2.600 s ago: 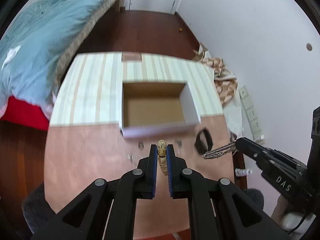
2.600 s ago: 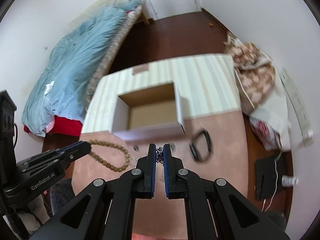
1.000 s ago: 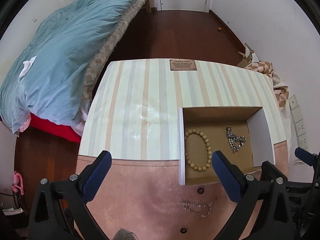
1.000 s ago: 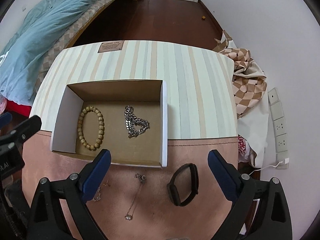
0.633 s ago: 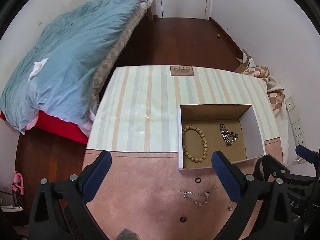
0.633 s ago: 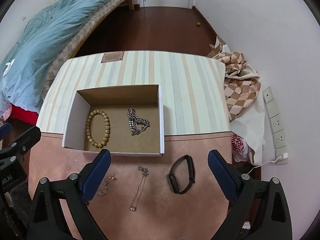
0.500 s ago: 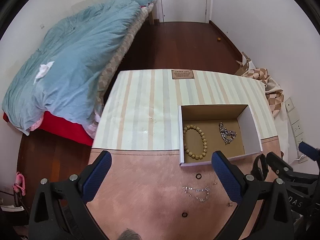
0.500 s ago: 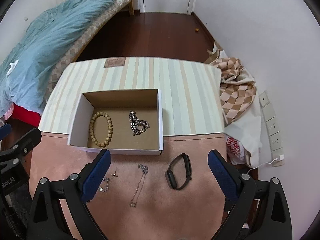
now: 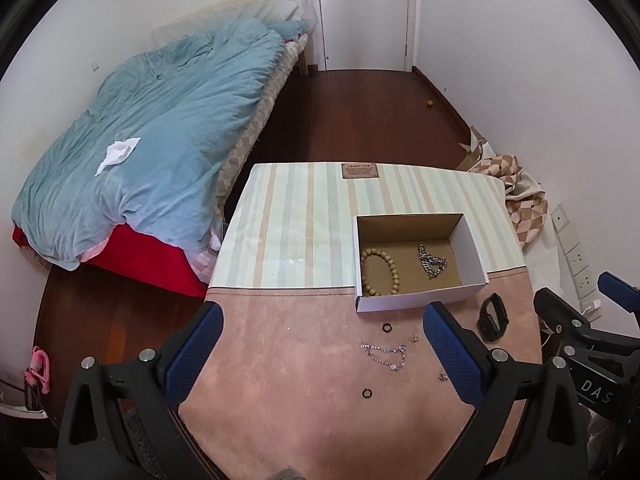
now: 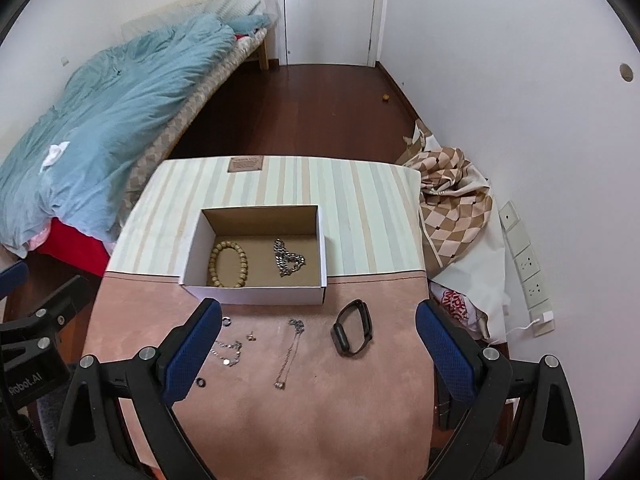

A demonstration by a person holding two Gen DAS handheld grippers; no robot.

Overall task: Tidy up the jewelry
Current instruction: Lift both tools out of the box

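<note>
A white cardboard box (image 10: 256, 295) stands on the table and holds a wooden bead bracelet (image 10: 228, 263) and a silver chain (image 10: 288, 263); the box shows in the left wrist view (image 9: 420, 302) too. In front of it on the pink mat lie a black band (image 10: 352, 333), a thin necklace (image 10: 290, 350), a small chain bracelet (image 10: 228, 352), a stud (image 10: 251, 336) and two dark rings (image 10: 226, 321) (image 10: 200, 382). My left gripper (image 9: 326, 354) and right gripper (image 10: 318, 352) are both wide open and empty, held above the mat's near side.
The table carries a striped cloth (image 10: 360, 208) at the back and a pink mat (image 10: 320, 420) in front. A bed with a blue duvet (image 9: 152, 152) stands to the left. A checked cloth (image 10: 452, 200) and wall sockets (image 10: 524, 256) are on the right.
Both grippers held jewelry 2.6 s ago; the beads and chain now lie in the box and both grippers are open. Both have pulled back and up, away from the box.
</note>
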